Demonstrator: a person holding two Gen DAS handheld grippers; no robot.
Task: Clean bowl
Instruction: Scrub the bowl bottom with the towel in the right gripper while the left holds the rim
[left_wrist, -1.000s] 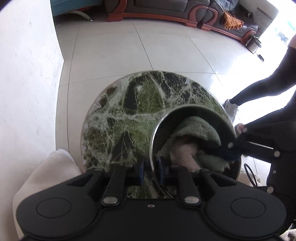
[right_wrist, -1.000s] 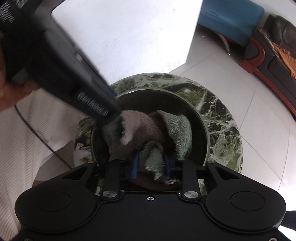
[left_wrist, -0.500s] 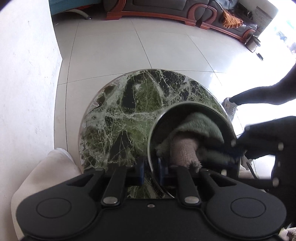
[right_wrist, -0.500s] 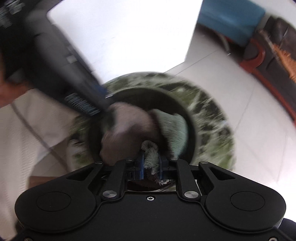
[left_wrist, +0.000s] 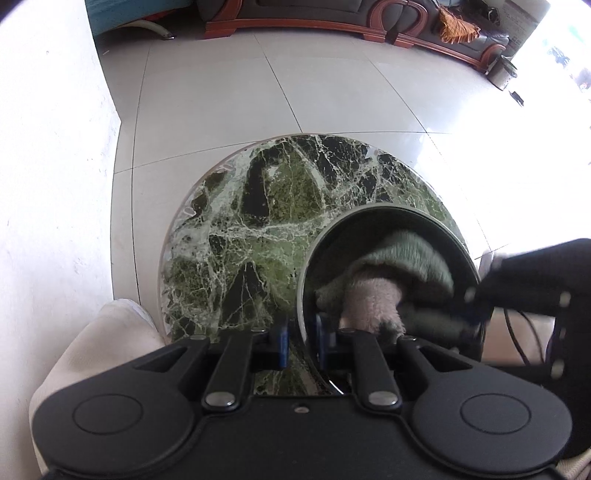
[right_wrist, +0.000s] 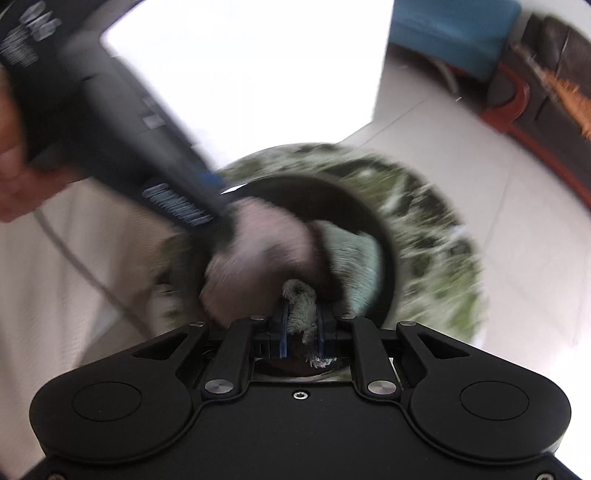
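A dark metal bowl (left_wrist: 369, 218) stands on the right side of a round green marble table (left_wrist: 266, 221). My left gripper (left_wrist: 301, 338) is shut on the bowl's near rim, one blue pad outside and one inside. A green and pink cloth (left_wrist: 391, 280) fills the bowl. In the right wrist view, which is blurred by motion, my right gripper (right_wrist: 302, 326) is shut on a tuft of the cloth (right_wrist: 301, 299) inside the bowl (right_wrist: 354, 206). The left gripper's black body (right_wrist: 110, 122) crosses the upper left there, held by a hand (right_wrist: 14, 173).
The table stands on a pale tiled floor (left_wrist: 221, 92) beside a white wall (left_wrist: 48, 166). A dark sofa with a red wooden base (left_wrist: 332, 22) lines the far side. White fabric (left_wrist: 99, 339) lies at the near left. A cable (left_wrist: 524, 332) hangs at the right.
The right gripper has pulled the cloth tuft tighter between its pads and swept the cloth round inside the bowl; its view is now blurred. The left gripper has kept its hold on the rim.
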